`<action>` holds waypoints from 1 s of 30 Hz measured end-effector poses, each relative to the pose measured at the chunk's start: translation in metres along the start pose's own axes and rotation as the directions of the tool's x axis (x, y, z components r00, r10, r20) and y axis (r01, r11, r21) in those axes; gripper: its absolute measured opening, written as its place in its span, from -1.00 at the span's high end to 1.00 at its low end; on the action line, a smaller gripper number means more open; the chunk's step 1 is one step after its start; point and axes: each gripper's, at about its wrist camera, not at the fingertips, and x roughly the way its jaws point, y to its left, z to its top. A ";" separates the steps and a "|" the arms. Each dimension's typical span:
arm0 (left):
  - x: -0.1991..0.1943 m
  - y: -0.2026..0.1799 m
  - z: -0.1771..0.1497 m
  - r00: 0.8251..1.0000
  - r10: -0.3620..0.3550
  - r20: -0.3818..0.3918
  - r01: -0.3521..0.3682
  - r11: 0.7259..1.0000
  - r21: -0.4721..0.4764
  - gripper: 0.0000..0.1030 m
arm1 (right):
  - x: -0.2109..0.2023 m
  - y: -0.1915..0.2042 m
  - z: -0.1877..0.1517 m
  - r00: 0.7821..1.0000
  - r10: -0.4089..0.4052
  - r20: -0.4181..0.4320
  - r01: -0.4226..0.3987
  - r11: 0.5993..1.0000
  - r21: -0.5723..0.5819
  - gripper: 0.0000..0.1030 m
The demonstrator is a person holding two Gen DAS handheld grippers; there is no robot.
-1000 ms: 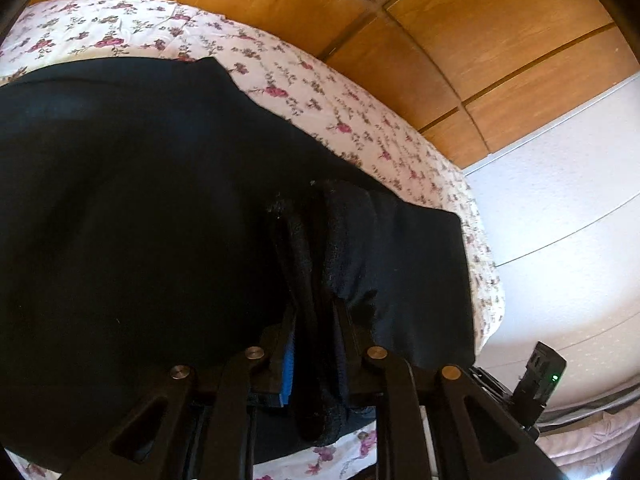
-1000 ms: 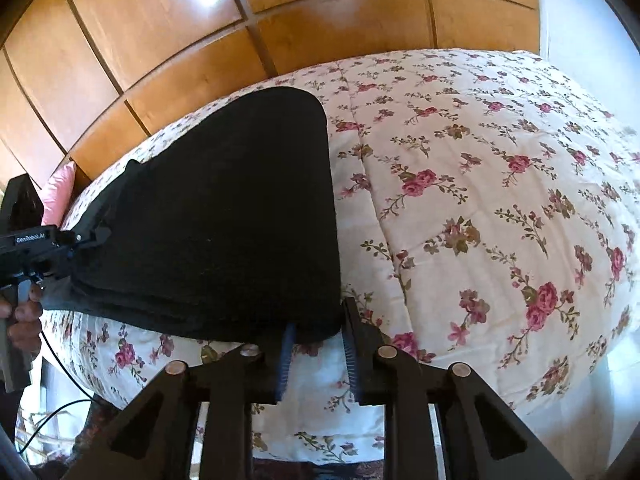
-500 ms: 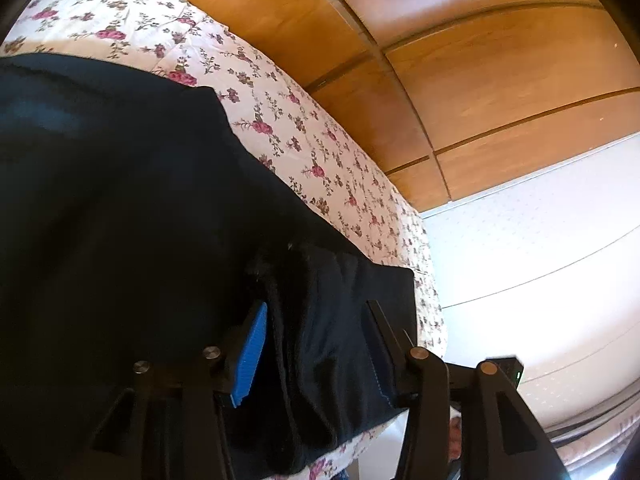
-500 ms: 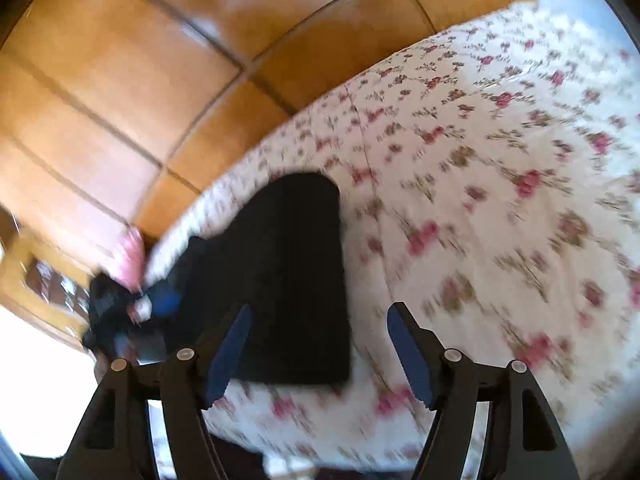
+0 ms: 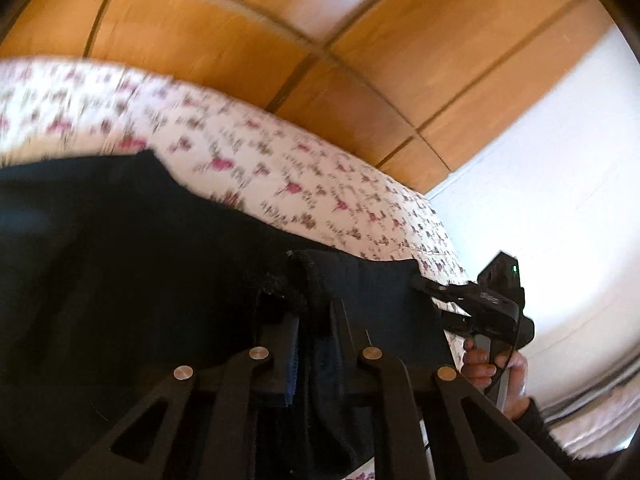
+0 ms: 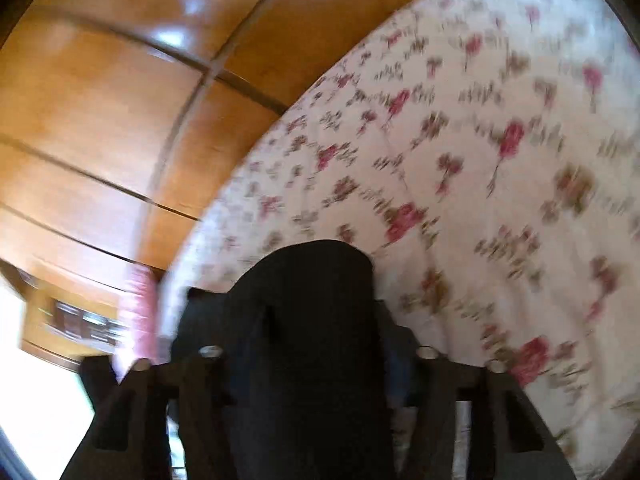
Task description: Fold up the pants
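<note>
Black pants (image 5: 120, 280) lie spread over a floral bedspread (image 5: 300, 172). My left gripper (image 5: 316, 320) is closing on a bunched fold at the pants' near edge, and the cloth is pinched between its pads. Just to its right, my right gripper (image 5: 436, 304), held by a hand (image 5: 492, 376), sits at the corner of the same edge. In the blurred right wrist view, a thick fold of the pants (image 6: 312, 280) fills the gap of my right gripper (image 6: 312, 344) as its jaws close, hiding the fingertips.
Wooden wall panels (image 5: 240, 40) rise behind the bed, and a white wall (image 5: 540, 180) stands at the right. The bedspread (image 6: 480, 160) stretches far to the right of the pants. A pink pillow (image 6: 140, 320) lies at the bed's left end.
Both grippers let go of the cloth, opened wide, then closed on it again. The right gripper swept along the pants to the corner beside the left gripper.
</note>
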 end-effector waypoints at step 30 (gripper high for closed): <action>-0.070 0.014 -0.044 0.880 0.471 0.065 -0.461 0.879 -0.123 0.41 | -0.004 0.125 -0.084 0.997 -0.075 0.026 0.079 0.902 -0.424 0.26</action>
